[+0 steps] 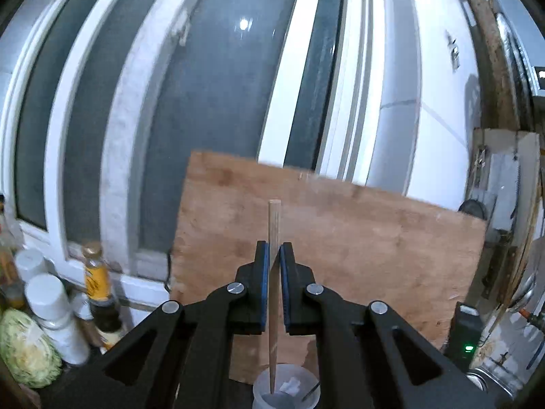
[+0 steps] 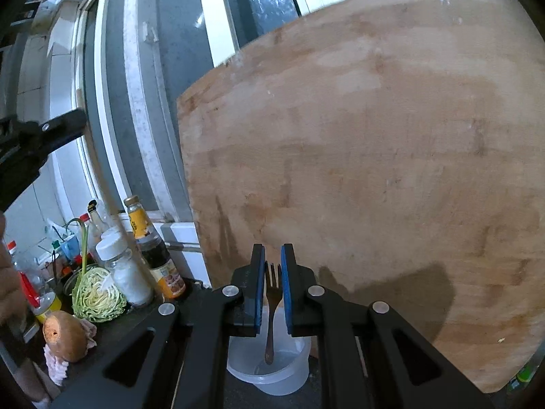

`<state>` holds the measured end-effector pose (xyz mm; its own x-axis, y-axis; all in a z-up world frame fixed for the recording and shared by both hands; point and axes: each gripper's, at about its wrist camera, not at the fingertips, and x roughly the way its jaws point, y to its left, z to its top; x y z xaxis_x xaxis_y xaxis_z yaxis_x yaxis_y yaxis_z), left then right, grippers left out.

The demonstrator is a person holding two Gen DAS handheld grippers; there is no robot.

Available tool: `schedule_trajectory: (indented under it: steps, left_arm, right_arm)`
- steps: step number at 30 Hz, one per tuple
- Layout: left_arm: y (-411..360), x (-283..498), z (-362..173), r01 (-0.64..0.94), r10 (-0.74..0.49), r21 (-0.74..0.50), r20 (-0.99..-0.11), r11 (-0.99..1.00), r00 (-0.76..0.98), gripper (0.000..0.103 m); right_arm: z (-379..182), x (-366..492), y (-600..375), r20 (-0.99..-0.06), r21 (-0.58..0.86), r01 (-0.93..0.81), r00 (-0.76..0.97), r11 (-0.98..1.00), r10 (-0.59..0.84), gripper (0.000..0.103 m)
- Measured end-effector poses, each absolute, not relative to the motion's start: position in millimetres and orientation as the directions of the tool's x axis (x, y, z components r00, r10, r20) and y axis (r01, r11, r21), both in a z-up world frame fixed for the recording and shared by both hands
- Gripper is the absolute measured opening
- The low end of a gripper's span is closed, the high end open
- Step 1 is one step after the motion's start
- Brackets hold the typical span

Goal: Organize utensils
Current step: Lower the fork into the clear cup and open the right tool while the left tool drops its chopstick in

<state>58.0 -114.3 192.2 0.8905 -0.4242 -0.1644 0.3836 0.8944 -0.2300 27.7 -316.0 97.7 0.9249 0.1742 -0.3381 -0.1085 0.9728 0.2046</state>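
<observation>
A big wooden board (image 2: 357, 177) stands up against the window (image 1: 211, 102) at the back of the dark counter (image 2: 143, 320). To its left sits half a cabbage (image 2: 98, 294) with its cut side showing, and just beside it are a clear jar with a white lid (image 2: 122, 269) and a dark sauce bottle with a yellow label (image 2: 153, 248) — more bottles crowd behind them. A brown, round thing (image 2: 64, 335) lies near the cabbage on something pink — it is too blurry to tell what it is.
</observation>
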Motion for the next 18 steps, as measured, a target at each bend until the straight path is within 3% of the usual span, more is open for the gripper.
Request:
schedule_trajectory:
  steps: [6,13,18]
  left_arm:
    - [-126.7,99.3,134.0,0.379,-0.466,-0.31,-0.29,0.872,0.836,0.006]
    - [-147.3,109.7,90.7,0.406,-0.471,-0.246,-0.345,0.88,0.812,0.006]
    - [-144.7,113.0,81.3,0.437,-0.521,-0.294,-0.349,0.85,0.779,0.006]
  right_arm:
    - [83.1,45.1,-310.0,-0.444,0.222,-0.111,0.873,0.969,0.202,0.011]
    - [60.0,68.1,-295.9,-0.565,0.199,-0.103,0.801,0.975,0.2,0.011]
    - [52.1,75.1,-283.7,-0.598,0.161,-0.1,0.781,0.982,0.178,0.011]
